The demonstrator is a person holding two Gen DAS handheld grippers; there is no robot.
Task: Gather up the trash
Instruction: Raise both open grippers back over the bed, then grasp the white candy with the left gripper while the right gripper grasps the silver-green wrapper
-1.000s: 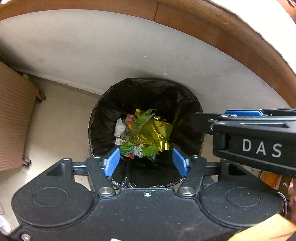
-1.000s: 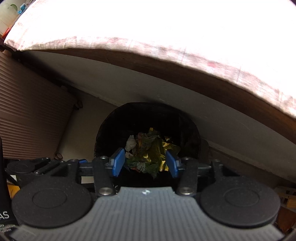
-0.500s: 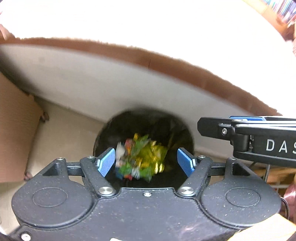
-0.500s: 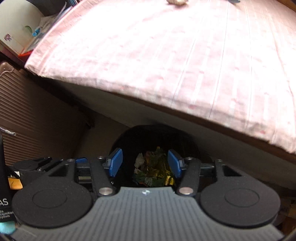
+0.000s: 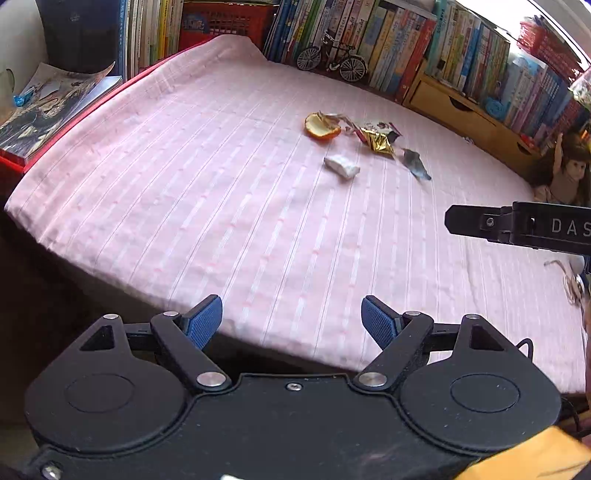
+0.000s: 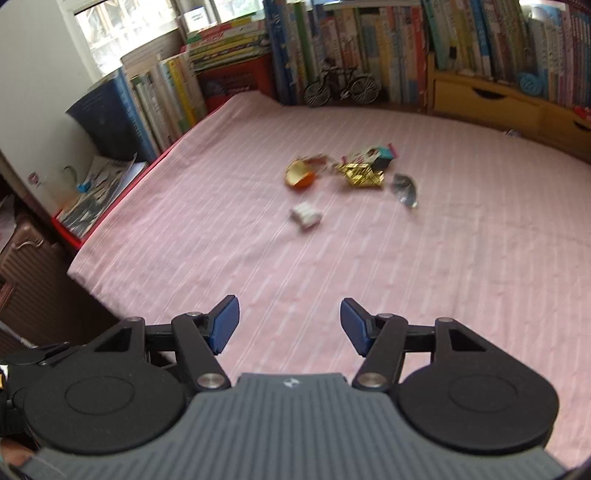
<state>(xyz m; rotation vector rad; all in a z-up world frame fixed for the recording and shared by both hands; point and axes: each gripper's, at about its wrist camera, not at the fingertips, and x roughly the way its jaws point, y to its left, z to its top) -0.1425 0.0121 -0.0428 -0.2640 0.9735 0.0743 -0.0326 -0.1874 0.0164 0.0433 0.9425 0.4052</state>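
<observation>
With both the left gripper (image 5: 291, 319) and the right gripper (image 6: 290, 323) empty and their jaws opening wide over the bed (image 5: 258, 229), the reach is next, toward the far-side trash: orange peel (image 5: 320, 127), gold wrapper (image 5: 378, 142), white wad (image 5: 341, 167).

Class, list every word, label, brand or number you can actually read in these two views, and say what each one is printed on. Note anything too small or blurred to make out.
"DAS": white letters on the black body of the right gripper seen in the left wrist view; the word is cut off by the picture's edge.
Book spines along the shelves: printed, but too small and blurred to read.
Red crate label: unreadable.
Trash wrappers on the pink cloth: no legible print.
</observation>
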